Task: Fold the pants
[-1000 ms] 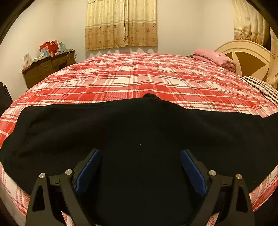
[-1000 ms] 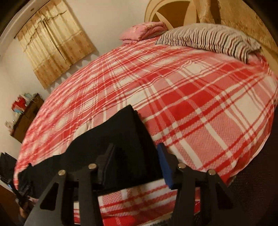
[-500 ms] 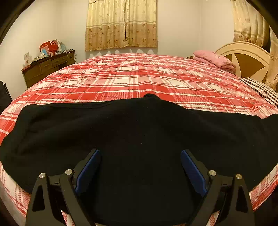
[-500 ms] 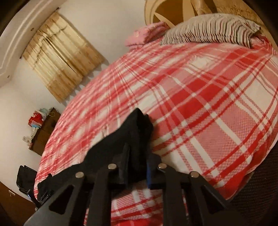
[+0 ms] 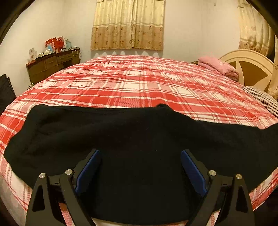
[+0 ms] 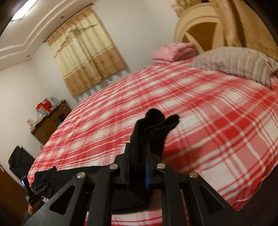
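My right gripper (image 6: 139,153), jaws just closed, pinches the pants (image 6: 152,128) end to begin the fold, while my left gripper (image 5: 140,166) hangs spread above them; next I carry it across.

Warm, yellowish indoor light fills the room, with a bright ceiling panel (image 6: 24,8) glaring in the right wrist view. That view is smeared by motion blur across the bedspread (image 6: 199,111). The left view is sharp, both bow at dark corners, the black pants (image 5: 139,132) show no detail
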A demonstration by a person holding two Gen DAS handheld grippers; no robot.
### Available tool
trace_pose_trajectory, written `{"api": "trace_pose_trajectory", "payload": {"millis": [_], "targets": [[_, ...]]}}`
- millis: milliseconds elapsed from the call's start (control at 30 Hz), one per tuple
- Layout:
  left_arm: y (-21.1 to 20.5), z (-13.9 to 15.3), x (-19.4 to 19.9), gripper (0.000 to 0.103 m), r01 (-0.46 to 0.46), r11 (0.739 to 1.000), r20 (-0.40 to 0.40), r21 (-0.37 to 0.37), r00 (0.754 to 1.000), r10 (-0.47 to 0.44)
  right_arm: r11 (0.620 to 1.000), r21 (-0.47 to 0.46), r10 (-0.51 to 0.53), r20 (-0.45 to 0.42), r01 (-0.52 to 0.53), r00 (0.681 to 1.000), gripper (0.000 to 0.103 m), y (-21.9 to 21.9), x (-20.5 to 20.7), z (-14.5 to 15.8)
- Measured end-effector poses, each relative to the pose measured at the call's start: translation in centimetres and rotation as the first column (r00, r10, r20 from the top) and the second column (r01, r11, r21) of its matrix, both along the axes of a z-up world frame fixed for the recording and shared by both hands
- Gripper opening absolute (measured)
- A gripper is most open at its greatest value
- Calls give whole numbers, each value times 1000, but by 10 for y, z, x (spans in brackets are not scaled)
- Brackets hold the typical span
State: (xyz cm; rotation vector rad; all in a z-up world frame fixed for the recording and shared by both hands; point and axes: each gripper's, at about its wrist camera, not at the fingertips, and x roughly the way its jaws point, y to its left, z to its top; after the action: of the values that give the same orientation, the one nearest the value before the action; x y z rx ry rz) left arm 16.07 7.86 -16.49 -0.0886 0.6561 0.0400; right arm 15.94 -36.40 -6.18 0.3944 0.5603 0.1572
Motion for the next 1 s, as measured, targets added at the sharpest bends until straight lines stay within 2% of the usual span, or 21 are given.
{"api": "trace_pose_trajectory", "payload": {"millis": [200,567,800,1000], "targets": [[9,0,-1,94,-6,1000,2,-29,1000,6,992,-71,106,20,-104,994,15,57,10,9],[15,1,-1,94,-8,998,5,-57,1000,8,950,-95,298,-20,-298,954,15,150,35,-2],[14,4,-3,94,6,997,13,-73,1000,-5,903,-130,404,-63,-409,912,15,209,43,-17],[2,10,-6,94,68,995,28,-75,997,-66,854,-190,466,-133,-484,875,15,253,47,-42]]}}
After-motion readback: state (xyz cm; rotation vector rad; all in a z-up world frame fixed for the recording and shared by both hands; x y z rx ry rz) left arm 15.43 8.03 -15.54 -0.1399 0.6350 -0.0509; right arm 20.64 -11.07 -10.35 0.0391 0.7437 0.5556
